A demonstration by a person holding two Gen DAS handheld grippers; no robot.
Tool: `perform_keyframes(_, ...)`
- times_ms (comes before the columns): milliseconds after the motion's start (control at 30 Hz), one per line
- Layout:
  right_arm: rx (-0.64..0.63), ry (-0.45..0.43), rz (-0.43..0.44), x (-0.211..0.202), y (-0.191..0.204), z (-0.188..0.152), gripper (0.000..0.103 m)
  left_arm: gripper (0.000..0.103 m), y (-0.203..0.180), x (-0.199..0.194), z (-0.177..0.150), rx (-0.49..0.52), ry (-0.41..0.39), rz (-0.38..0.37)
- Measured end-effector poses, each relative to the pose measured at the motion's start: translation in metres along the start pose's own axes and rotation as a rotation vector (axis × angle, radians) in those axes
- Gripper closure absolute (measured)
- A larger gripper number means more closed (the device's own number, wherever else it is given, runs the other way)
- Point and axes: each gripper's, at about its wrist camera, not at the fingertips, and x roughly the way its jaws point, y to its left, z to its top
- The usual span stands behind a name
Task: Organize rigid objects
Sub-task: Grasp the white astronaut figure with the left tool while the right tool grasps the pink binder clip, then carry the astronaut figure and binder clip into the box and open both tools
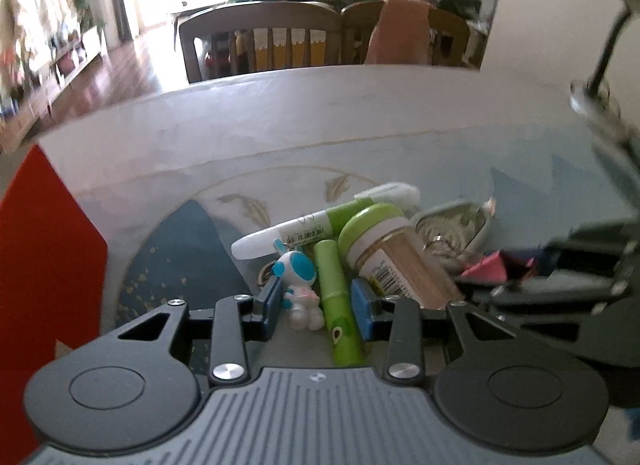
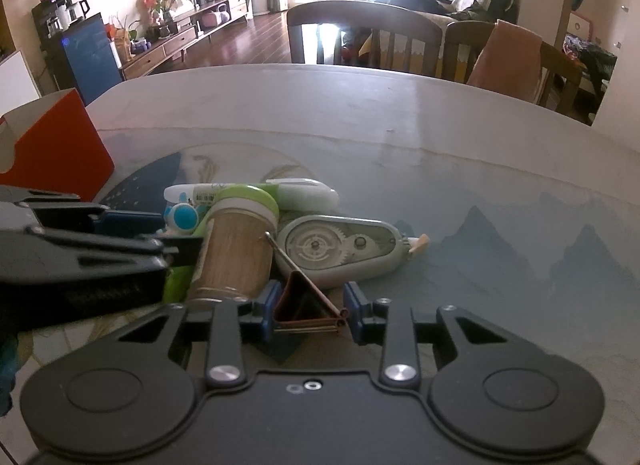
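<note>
Covering most of both views is a white table (image 2: pixel 400 113) carrying a red box (image 2: pixel 60 141) far left of the right gripper (image 2: pixel 309 311), whose spread fingers flank a copper binder clip (image 2: pixel 308 305); only this view shows the tape dispenser (image 2: pixel 340 245) whole; the left gripper (image 1: pixel 316 301), also spread, brackets a robot figurine (image 1: pixel 300 289) and green pen (image 1: pixel 336 305).

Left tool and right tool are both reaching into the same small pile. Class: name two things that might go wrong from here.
1. The left tool straddles both the toy robot and the green tube; closing may pinch both.
2. The right tool brackets the binder clip beside the toothpick jar; lifting could roll the jar.
</note>
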Motion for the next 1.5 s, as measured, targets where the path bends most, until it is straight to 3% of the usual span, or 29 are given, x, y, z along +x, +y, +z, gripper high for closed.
perform_keyframes(67, 0.002, 0.001, 0.002, 0.0, 0.0, 0.0, 0.07, 0.066, 0.008, -0.004, 0.002, -0.053, -0.002, -0.029)
perform_keyframes(467, 0.004, 0.003, 0.0, 0.001, -0.001, -0.001, 0.072, 0.066, 0.03, 0.007, 0.003, -0.141, 0.037, 0.007)
perform_keyframes(667, 0.009, 0.007, -0.006, 0.004, -0.004, -0.002, 0.073, 0.067, 0.02, 0.013, 0.001, -0.105, 0.038, 0.014)
perform_keyframes(967, 0.021, -0.005, -0.014, 0.002, -0.007, -0.005, 0.073, 0.083, 0.012, 0.014, 0.0, -0.057, 0.028, 0.01)
perform_keyframes(1267, 0.042, -0.003, 0.006, -0.026, -0.009, -0.01, 0.073, 0.083, 0.018, 0.001, 0.003, -0.087, 0.019, -0.02)
perform_keyframes(1500, 0.026, -0.024, 0.034, -0.068, 0.0, -0.006, 0.073, 0.083, 0.024, -0.034, 0.002, -0.13, 0.004, -0.056)
